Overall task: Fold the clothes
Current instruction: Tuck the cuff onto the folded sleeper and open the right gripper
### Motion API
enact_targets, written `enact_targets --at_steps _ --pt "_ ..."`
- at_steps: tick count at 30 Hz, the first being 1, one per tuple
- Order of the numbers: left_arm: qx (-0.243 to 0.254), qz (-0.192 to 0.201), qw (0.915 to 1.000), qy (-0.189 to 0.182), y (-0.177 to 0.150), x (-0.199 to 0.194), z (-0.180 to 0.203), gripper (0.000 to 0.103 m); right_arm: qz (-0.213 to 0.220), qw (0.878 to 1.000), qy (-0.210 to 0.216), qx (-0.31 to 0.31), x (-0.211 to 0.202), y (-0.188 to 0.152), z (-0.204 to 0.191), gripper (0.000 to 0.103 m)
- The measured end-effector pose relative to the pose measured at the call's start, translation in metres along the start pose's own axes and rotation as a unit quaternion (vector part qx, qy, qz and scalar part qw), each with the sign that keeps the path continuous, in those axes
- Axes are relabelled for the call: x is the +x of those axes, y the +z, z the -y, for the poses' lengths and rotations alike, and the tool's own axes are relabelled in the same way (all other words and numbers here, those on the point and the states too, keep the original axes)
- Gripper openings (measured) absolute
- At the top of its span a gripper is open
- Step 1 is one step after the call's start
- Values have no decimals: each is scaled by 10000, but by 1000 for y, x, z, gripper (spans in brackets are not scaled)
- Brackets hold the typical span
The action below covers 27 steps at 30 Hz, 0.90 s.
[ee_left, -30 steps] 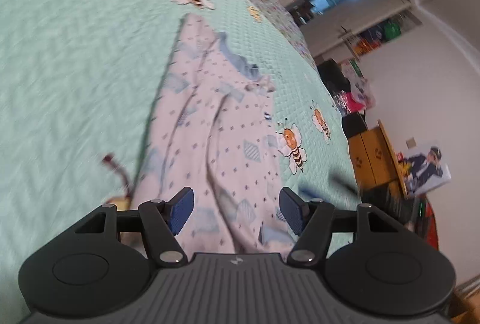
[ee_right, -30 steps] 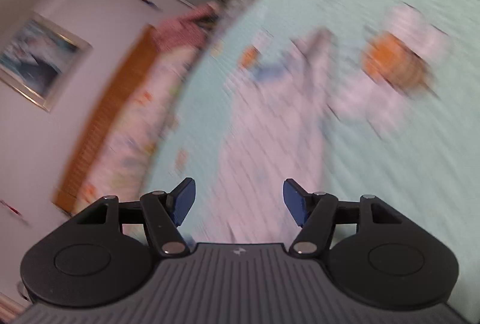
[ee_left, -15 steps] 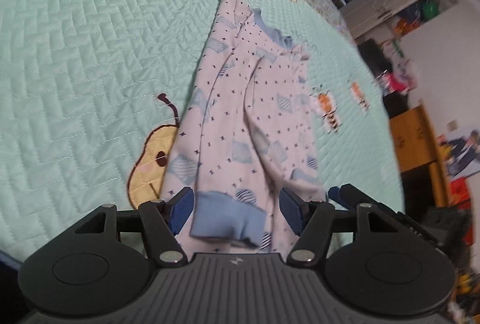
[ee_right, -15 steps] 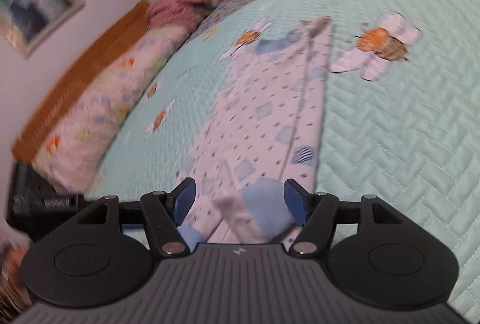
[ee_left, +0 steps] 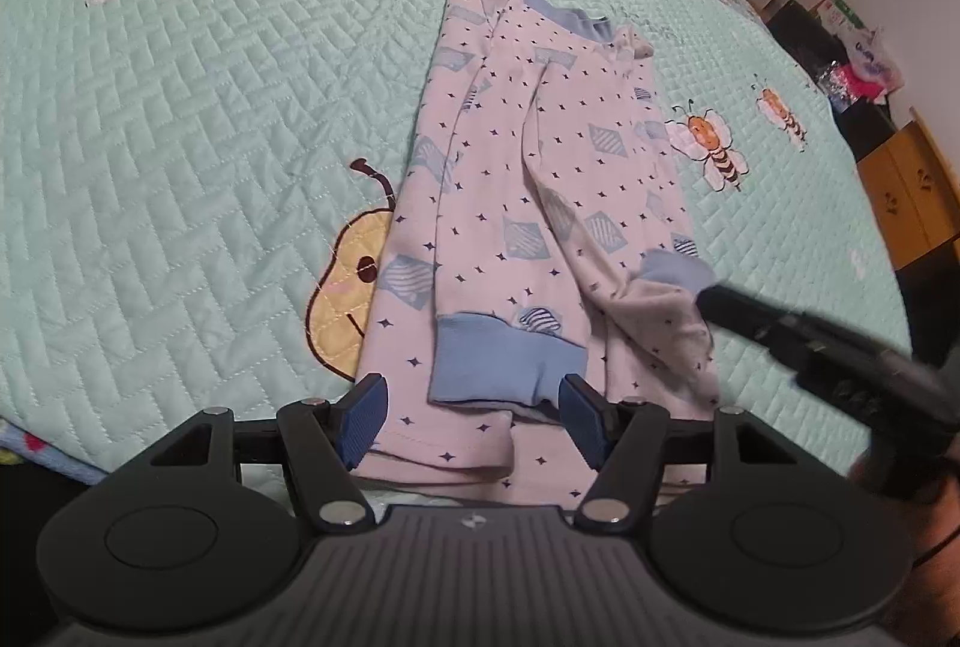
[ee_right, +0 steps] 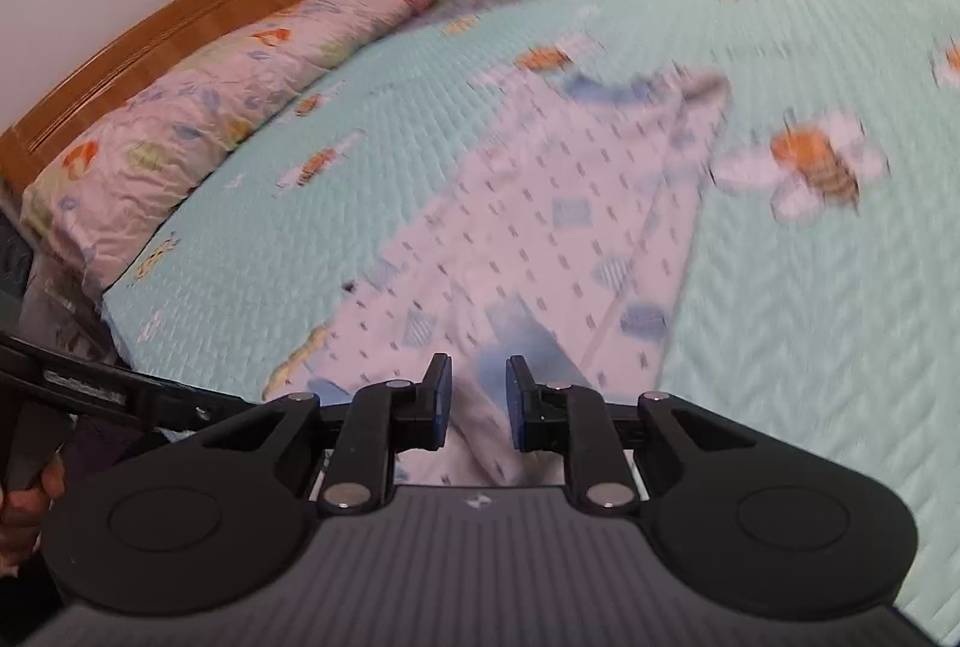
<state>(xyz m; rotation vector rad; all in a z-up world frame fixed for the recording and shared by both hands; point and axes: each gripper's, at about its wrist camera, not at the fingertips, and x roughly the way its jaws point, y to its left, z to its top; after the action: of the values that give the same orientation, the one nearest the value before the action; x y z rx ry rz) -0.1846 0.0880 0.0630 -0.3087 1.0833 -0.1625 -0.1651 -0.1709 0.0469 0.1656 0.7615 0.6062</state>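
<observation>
A white shirt point(ee_left: 540, 203) with blue squares, blue collar and blue cuffs lies folded lengthwise on the mint quilt point(ee_left: 180, 137). My left gripper point(ee_left: 474, 419) hovers open over the near hem, which lies between its blue pads point(ee_left: 360, 416) without being pinched, just short of a blue cuff point(ee_left: 504, 365). From the right, my right gripper point(ee_left: 711, 296) reaches the shirt's right edge and lifts a sleeve end there. In the right wrist view the right gripper point(ee_right: 480, 398) has its jaws closing, with a bunched fold of the shirt point(ee_right: 540, 203) filling the narrow gap.
The quilt carries bee patches point(ee_left: 711, 146) and a yellow pear point(ee_left: 345, 287). A patterned duvet point(ee_right: 198, 107) and wooden headboard point(ee_right: 150, 29) line the bed's side. A wooden cabinet point(ee_left: 906, 191) and clutter stand beyond the bed. The bed's near edge point(ee_left: 36, 443) is close.
The right jaws have narrowed from wide apart onto a fold of the shirt. The right gripper has come further into the left wrist view and raised the sleeve end. Both cameras have swung.
</observation>
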Motion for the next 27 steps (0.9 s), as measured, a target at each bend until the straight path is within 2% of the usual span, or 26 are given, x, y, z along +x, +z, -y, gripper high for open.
enact_targets --at_steps 2,6,9,11,13,15,19,22,24,27 --pt "41 5 10000 73 -1 -1 1 66 -123 9988 303 -355 -3 0 -11 23" --pt "89 -4 9998 174 1 -1 2 66 -791 9905 796 -790 5 -18 -27 30" --pt "127 -15 9996 233 1 0 2 66 -912 9889 977 -644 2 -28 -28 35" --pt "145 -26 9996 249 1 0 2 66 -794 9904 1076 -357 -5 -28 -23 38" --pt "171 -35 9994 283 1 1 2 66 -630 9906 1210 22 -13 -25 -16 51" --pt "192 -47 9993 311 0 2 3 66 -448 9902 1268 373 -21 -20 -6 53" --pt "220 -92 9992 329 0 5 4 66 86 9911 859 1015 -33 -11 17 57" --pt "251 -133 9992 297 -1 8 6 66 382 9862 644 1475 -33 -7 32 57" --pt "235 -183 9993 246 -2 10 6 66 379 9814 712 1742 -26 -8 38 58" --pt "180 -269 9993 181 -4 13 5 66 -100 9645 1058 2419 -7 -18 51 58"
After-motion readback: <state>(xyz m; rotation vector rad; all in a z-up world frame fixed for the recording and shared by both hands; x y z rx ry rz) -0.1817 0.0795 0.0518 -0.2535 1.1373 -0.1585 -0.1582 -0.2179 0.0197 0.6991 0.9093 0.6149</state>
